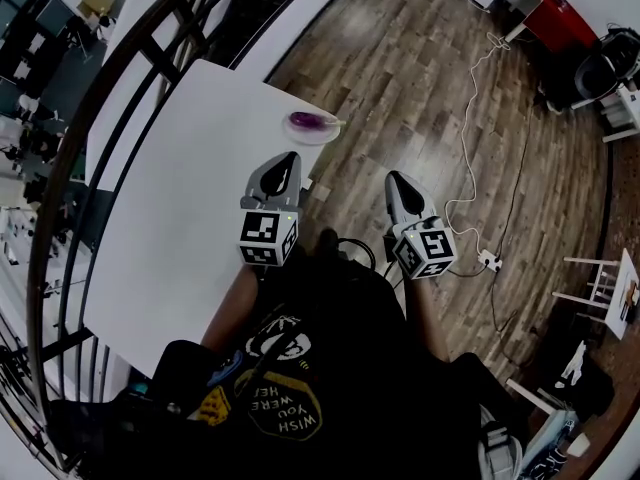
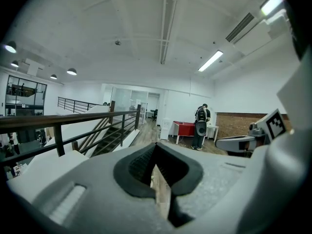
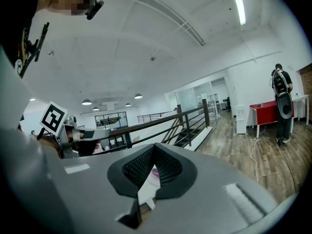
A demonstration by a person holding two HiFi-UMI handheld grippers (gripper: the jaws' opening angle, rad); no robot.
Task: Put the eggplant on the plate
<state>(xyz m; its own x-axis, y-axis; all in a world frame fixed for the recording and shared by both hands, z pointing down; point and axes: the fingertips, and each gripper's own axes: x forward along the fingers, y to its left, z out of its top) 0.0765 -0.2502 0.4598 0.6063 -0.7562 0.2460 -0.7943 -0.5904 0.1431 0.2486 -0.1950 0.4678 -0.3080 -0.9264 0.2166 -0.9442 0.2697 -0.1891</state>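
From my station, the head view shows the small purple eggplant (image 1: 310, 121) lying on the pale round plate (image 1: 327, 136). The plate sits at the far right corner of the white rectangular table (image 1: 180, 218), in the upper middle of the frame. Below the plate in the frame, the grey left gripper (image 1: 291, 158) hovers over the table's right edge, near the plate but not touching it. The grey right gripper (image 1: 393, 178) hangs to the right of it, over the brown wooden plank floor (image 1: 420, 78), clear of the table. Each carries its black-and-white marker cube nearer my body. In the left gripper view the dark pads of the left gripper (image 2: 156, 145) meet at their tips with nothing between them. In the right gripper view the right gripper (image 3: 155, 146) reads the same, jaws together and empty. A thin white cable (image 1: 470, 168) trails across the floor at right, and a red cabinet (image 1: 560, 13) stands in the upper right corner. In the left gripper view a person (image 2: 201, 126) stands far off, right of centre.
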